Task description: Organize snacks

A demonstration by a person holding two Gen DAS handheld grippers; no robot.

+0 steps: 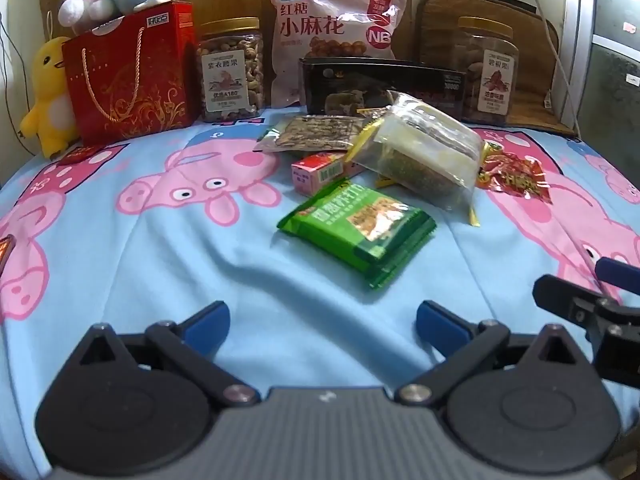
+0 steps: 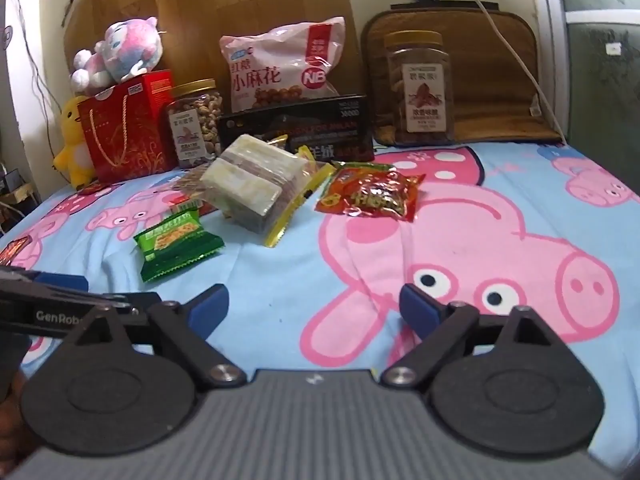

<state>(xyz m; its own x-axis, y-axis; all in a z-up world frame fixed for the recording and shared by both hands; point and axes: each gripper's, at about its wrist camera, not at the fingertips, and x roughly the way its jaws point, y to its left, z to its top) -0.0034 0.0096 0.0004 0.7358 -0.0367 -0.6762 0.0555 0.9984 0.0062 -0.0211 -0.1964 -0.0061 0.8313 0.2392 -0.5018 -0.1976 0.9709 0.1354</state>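
Observation:
Loose snacks lie on a blue Peppa Pig sheet: a green cracker packet (image 1: 360,232) (image 2: 176,246), a clear bag of cakes (image 1: 424,152) (image 2: 256,184), a red shiny packet (image 1: 516,178) (image 2: 372,194), a small pink box (image 1: 316,172) and a dark seed packet (image 1: 316,134). My left gripper (image 1: 322,320) is open and empty, just short of the green packet. My right gripper (image 2: 314,306) is open and empty, nearer than the snacks and right of the green packet. Each gripper shows at the edge of the other's view.
Along the back stand a red gift bag (image 1: 128,76), a cashew jar (image 1: 232,70), a pink twist-snack bag (image 1: 332,32), a black box (image 1: 380,86) and a second nut jar (image 1: 490,70). Plush toys sit at the far left (image 1: 46,96). A white cable (image 2: 516,52) hangs at the right.

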